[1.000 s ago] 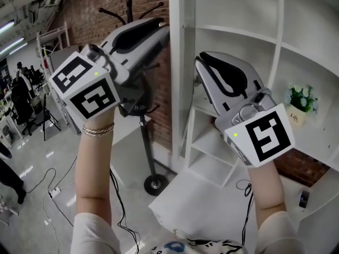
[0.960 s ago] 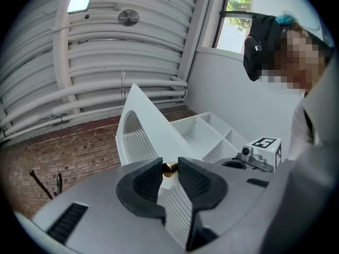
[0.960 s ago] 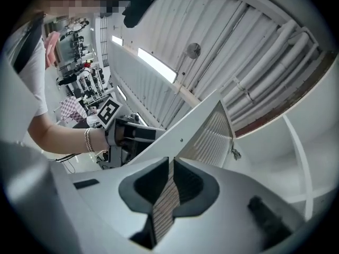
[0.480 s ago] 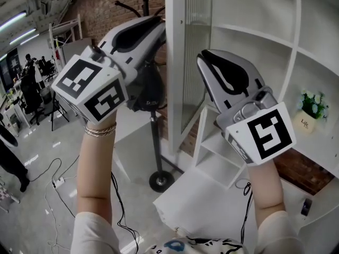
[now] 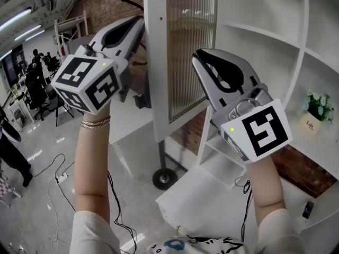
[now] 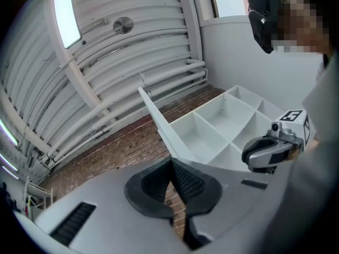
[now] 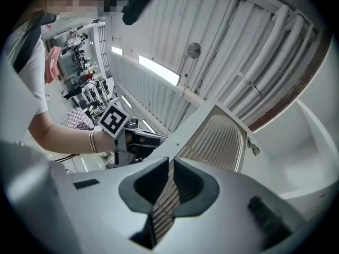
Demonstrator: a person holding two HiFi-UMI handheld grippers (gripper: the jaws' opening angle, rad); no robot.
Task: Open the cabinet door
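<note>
Scene: seen from the head, two raised forearms each hold a gripper in front of a tall white cabinet (image 5: 265, 36) with open shelves.
Cabinet door (image 5: 185, 46): a white frame around a ribbed glass panel. It stands swung out from the cabinet, already partly open, and rises between the two grippers in the head view.
Left gripper (image 5: 141, 23): it points up and away, with its tips right at the outer left edge of the door. Whether they touch the frame cannot be told.
Left jaws: they have just closed and the pads meet at the tips. Nothing shows between them. In the left gripper view the thin edge of the door rises just past the tips.
Right gripper (image 5: 202, 58): it is to the right of the door and in front of the open shelves, also angled upward.
Right jaws: narrow, with only a thin slit between the pads, and nothing is held. The ribbed glass shows through the slit in the right gripper view, and the door lies beyond the tips.
Bracelet (image 5: 96, 123): on the left wrist, below the marker cube.
Potted plant (image 5: 315, 109): small, with pale flowers, on a shelf at the far right.
Brick wall (image 5: 108, 1): behind the door, on the left.
Stand base (image 5: 165, 179): round and dark, on the floor below the door.
Cables (image 5: 50, 179): lying loose on the grey floor at the left.
</note>
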